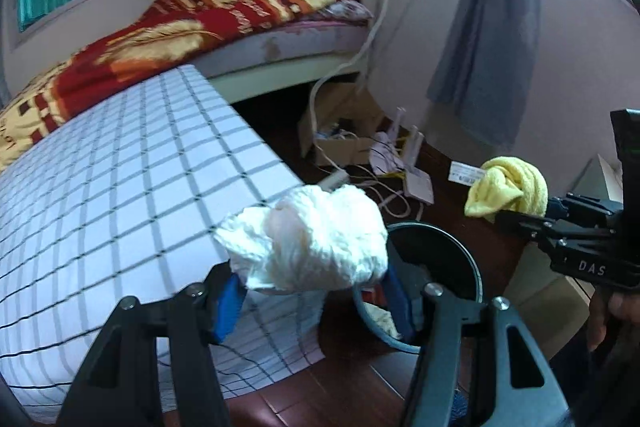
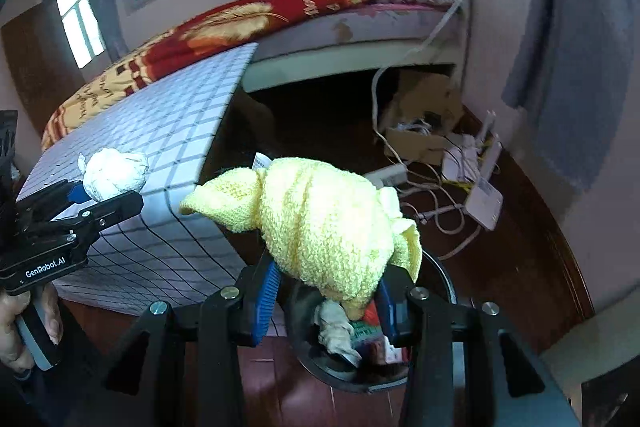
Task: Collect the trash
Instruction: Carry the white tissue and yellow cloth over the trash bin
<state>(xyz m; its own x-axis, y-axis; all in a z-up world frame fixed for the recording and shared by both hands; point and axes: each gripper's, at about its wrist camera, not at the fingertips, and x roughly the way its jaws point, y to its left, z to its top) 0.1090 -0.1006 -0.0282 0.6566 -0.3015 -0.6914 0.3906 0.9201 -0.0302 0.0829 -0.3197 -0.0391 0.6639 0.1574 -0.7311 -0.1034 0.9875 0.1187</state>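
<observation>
Both loads are picked up and the step in hand looks like the carry to the bin. The left claw (image 1: 316, 287) is clenched on a white paper wad (image 1: 308, 239), its blue pads (image 1: 228, 303) pressing the wad from both sides. The right claw (image 2: 326, 301) grips a yellow cloth (image 2: 328, 223) the same way.

The bin (image 1: 460, 239) sits on the wood floor just beyond and below the left claw, a little to its right; part of its rim is hidden behind the wad. From the right claw's view the bin (image 2: 444, 275) lies directly beneath the cloth, with other trash already inside.

The next move probably calls for bringing the left claw a little further right, so the wad hangs over the opening, then letting go. The right claw seems placed to release as it is.

Both claws point steeply down toward the floor, side by side. The checked table (image 1: 120, 167) lies to the left of both. A hand (image 2: 24, 327) holds the left claw's handle.
</observation>
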